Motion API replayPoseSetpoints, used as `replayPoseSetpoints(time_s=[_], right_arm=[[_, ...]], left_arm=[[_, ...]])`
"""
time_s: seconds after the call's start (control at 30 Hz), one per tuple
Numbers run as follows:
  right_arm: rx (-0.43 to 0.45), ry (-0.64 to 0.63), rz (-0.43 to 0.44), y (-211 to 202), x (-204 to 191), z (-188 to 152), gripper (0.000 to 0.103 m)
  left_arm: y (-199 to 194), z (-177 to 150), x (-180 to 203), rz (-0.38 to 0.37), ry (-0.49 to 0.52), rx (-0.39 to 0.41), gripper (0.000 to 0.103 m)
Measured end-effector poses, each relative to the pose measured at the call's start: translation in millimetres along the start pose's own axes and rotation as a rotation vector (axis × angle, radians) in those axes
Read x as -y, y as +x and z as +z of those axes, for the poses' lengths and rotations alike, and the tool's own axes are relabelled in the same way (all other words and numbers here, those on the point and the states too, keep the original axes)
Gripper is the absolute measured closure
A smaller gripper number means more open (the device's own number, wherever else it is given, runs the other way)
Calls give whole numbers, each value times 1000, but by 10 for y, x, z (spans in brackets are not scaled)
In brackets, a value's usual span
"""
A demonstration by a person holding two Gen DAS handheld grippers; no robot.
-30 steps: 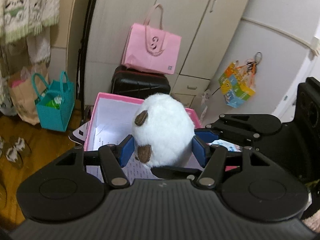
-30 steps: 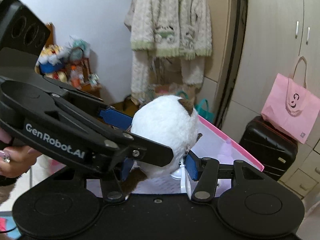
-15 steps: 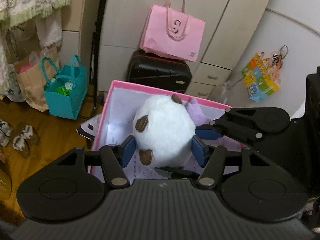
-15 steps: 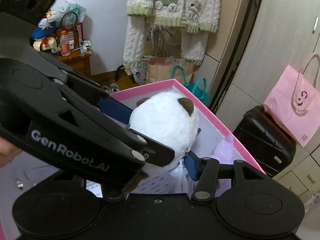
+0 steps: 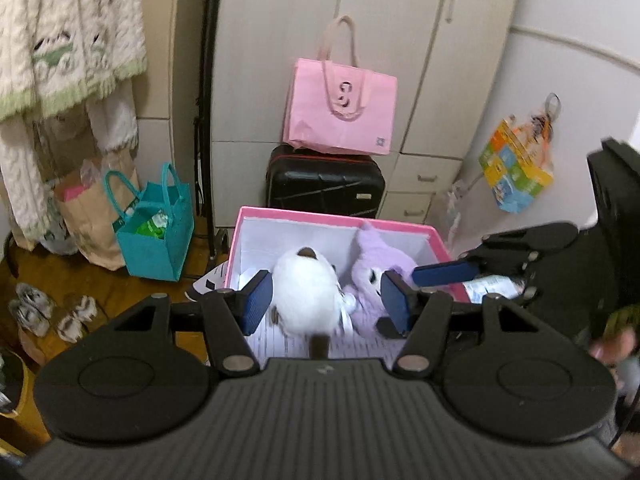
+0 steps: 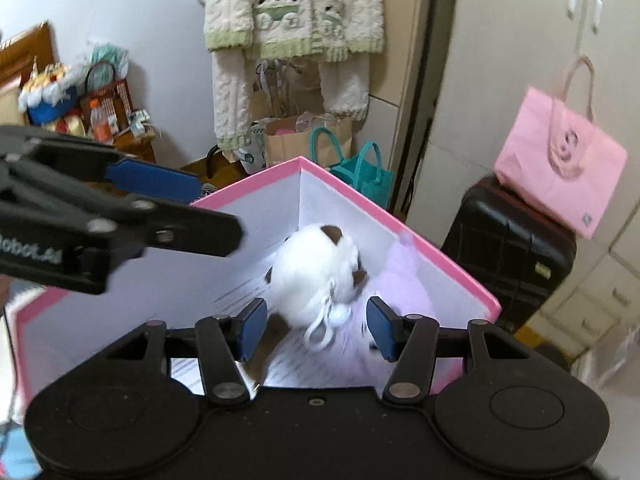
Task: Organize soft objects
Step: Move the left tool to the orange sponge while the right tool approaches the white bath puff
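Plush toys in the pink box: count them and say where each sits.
2. The white plush toy lies on the left side of the pink box; the purple plush toy lies beside it on the right, touching it. The grippers hide the box's near end, so more may be there.

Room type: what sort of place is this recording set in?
Likely a bedroom or closet corner at home: wardrobe doors, a knit sweater hanging up, a suitcase on the floor.
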State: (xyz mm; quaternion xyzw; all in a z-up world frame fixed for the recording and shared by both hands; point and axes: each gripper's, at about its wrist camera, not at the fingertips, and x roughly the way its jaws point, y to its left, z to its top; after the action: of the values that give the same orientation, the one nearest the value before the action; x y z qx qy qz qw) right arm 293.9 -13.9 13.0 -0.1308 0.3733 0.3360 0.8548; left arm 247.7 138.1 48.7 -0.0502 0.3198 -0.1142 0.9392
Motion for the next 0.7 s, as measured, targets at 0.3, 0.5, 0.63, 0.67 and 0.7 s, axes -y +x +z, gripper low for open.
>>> replayPoseSetpoints(time_s=[0.3, 0.5, 0.63, 0.67, 0.7], right_arm=[[55, 105, 57, -870, 51, -293, 43], [125, 102, 18, -1476, 32, -578, 43], [162, 101, -30, -1825, 23, -811, 42], [168, 99, -41, -1890, 16, -869, 42], [176, 97, -54, -1970, 11, -949, 42]], left_arm=[[-653, -56, 434, -91, 124, -28, 42], [-936, -157, 728, -169, 182, -47, 41], [-1061, -284, 960, -201, 237, -52, 40], [-1071, -320, 1022, -211, 252, -58, 40], [-1085, -366, 1084, -219, 264, -64, 40]])
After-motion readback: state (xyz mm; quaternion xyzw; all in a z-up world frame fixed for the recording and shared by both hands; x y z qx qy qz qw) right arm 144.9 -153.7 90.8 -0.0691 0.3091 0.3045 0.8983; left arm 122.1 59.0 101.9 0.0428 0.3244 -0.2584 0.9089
